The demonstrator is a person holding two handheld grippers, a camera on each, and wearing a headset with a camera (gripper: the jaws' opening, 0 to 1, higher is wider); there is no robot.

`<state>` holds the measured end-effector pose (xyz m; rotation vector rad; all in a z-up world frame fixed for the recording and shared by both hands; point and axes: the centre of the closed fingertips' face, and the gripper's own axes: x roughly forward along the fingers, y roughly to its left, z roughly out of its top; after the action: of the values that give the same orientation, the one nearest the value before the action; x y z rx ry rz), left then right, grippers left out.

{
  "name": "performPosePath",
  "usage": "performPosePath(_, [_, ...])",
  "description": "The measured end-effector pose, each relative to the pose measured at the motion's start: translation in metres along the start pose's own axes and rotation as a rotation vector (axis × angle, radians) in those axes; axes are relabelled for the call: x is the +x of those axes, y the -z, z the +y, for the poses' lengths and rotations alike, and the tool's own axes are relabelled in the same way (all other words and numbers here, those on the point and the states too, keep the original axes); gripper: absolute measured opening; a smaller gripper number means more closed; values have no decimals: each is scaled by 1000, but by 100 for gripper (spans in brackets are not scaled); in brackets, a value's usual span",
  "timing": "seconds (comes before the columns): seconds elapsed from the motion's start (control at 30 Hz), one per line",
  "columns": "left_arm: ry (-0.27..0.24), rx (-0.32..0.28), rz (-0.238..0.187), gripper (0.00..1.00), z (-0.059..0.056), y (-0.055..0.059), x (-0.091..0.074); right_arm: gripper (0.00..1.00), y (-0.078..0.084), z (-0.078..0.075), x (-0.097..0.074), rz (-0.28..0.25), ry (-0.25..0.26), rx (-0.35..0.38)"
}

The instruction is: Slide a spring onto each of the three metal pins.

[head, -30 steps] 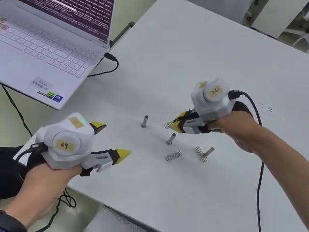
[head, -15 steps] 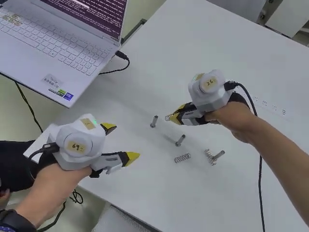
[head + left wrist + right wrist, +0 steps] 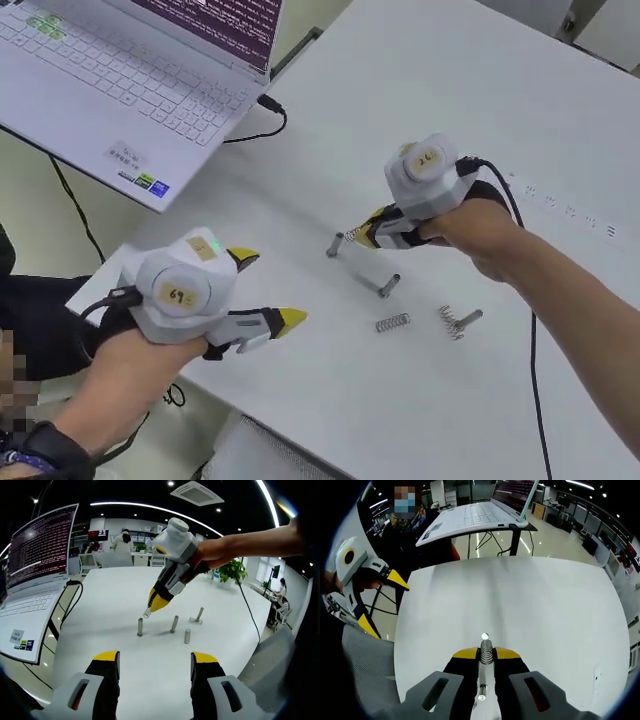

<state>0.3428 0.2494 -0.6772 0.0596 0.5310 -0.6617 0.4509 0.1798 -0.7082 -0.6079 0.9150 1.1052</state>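
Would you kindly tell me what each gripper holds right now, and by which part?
The right gripper pinches a spring by its sides, its front coils poking past the tips. The left gripper is open and holds nothing.

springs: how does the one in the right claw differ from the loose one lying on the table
The small coiled metal spring is pinched in the right claw, clear of the white table; the loose coiled spring lies flat on it, untouched. The held one tilts steeply down toward an upright metal pin; the loose one rests on its side. Both are small silver coils, neither on a pin yet.
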Motion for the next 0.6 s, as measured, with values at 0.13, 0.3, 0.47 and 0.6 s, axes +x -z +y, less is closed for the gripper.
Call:
performPosePath(0.13, [3,1,5,52,0,1,1,9,-3,1,0,-9,-3,2])
performPosePath(0.3, [7,2,7,52,-1,1,2,9,-5,2,2,-10,-12,4])
performPosePath(0.47, [11,2,7,52,-2,-1,4,9,-5,3,7,-6,-23,8])
performPosePath(0.6, [9,4,8,52,-1,-1,4,9,-7,5,10,-9,-26,9])
